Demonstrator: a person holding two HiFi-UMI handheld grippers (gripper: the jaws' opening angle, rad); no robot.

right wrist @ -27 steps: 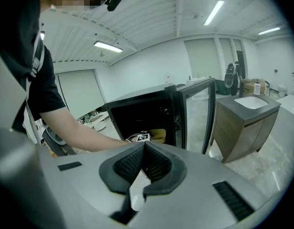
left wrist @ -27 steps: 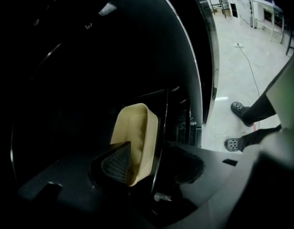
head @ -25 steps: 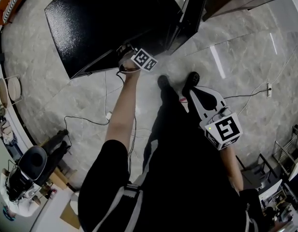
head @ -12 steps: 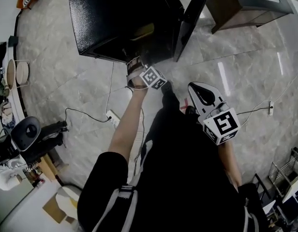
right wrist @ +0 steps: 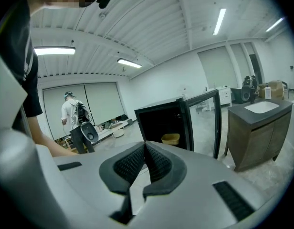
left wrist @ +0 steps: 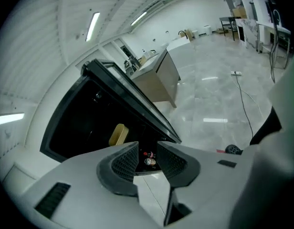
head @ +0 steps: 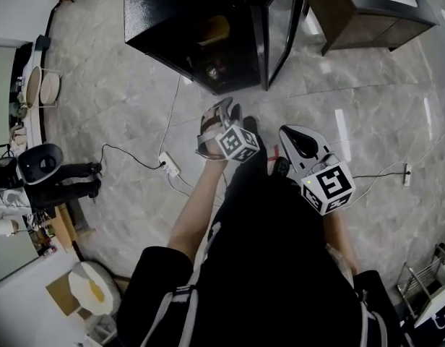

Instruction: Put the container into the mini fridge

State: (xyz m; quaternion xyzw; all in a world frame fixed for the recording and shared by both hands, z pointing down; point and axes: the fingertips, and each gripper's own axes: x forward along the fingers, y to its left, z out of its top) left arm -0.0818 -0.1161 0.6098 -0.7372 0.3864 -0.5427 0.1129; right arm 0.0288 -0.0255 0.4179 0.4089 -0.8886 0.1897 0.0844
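The black mini fridge (head: 186, 20) stands on the floor with its glass door (head: 280, 27) swung open. A yellow container (head: 214, 29) sits on a shelf inside it, and it also shows in the left gripper view (left wrist: 118, 134) and the right gripper view (right wrist: 171, 138). My left gripper (head: 217, 114) hovers over the floor a short way in front of the opening. Its jaws are closing with nothing between them (left wrist: 148, 159). My right gripper (head: 293, 136) is held lower right of it, shut and empty, with the pads touching (right wrist: 144, 151).
A small can or bottle (left wrist: 150, 161) lies on the fridge's bottom. A dark sink cabinet (head: 367, 9) stands right of the door. A power strip with cables (head: 168, 166) lies on the floor at the left. A person (right wrist: 73, 120) stands further off.
My left gripper has drawn back from the fridge opening toward me. The yellow container stays inside the fridge. The right gripper has barely moved.
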